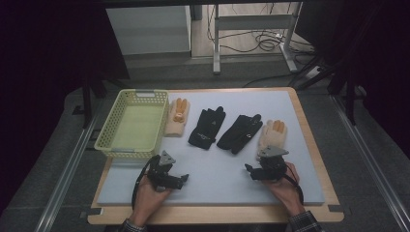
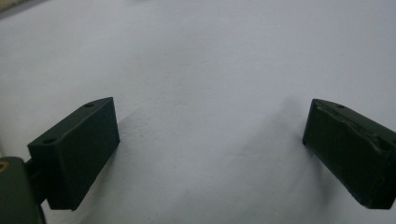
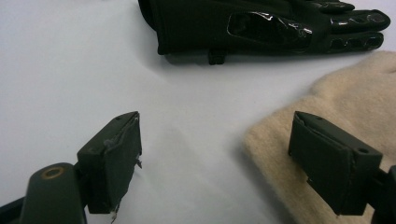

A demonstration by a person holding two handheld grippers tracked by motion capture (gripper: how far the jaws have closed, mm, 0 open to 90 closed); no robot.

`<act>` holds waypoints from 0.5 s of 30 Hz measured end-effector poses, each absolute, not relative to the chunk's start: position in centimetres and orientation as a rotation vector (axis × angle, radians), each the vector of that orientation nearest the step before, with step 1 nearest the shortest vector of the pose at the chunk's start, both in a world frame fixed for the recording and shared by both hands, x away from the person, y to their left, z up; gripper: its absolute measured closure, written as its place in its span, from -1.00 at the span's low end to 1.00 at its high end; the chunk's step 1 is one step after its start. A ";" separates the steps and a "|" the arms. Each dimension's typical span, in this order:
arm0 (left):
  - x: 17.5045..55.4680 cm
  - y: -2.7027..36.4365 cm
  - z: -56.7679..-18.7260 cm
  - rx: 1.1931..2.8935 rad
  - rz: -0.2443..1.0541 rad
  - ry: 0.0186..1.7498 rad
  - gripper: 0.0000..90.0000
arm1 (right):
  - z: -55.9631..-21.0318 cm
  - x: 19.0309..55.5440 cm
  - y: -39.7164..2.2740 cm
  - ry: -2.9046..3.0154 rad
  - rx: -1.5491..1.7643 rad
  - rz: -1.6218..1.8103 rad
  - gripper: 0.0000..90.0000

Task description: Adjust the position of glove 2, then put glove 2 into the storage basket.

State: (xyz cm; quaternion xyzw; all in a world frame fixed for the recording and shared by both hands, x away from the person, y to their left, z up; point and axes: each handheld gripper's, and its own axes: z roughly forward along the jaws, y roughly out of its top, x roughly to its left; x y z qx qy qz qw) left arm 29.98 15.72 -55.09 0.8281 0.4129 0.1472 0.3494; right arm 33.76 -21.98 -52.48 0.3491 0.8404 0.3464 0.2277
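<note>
Right gripper view looks along the right tongs [image 3: 215,144], whose jaws stand wide apart with nothing between them, one jaw over bare surface at lower left of the frame, the other above the cuff of a cream glove [image 3: 345,116] at lower right. Just beyond, across the top of the frame, a black glove [image 3: 261,28] lies flat with its fingers pointing to the right edge.

High view places the right tongs [image 1: 251,173] at lower centre-right, held in the person's hand, just below the cream glove [image 1: 272,134]. The black glove [image 1: 240,133] lies just left of the cream one, tilted. A second black glove [image 1: 207,126] lies at centre, and a second cream glove [image 1: 177,117] with orange fingertips sits further left, just beside a pale yellow basket [image 1: 109,130] in the upper left part of the pale grey surface [image 1: 217,179].

Left tongs [image 1: 183,180] sit at lower centre-left of the high view, well apart from all four gloves and near the basket's front edge. Left gripper view shows the left tongs [image 2: 210,154] spread wide, gripping nothing, with plain surface [image 2: 210,70] beneath.
</note>
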 end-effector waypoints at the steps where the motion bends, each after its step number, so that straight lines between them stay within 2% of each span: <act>1: 30.0 15.7 -55.1 2.145 0.382 1.070 -0.91 | -52.4 33.8 -22.1 2.314 0.966 0.958 -0.62; 15: 30.0 15.7 -55.1 2.145 0.382 1.070 -0.91 | -50.9 35.3 -21.5 2.334 1.006 0.991 -0.62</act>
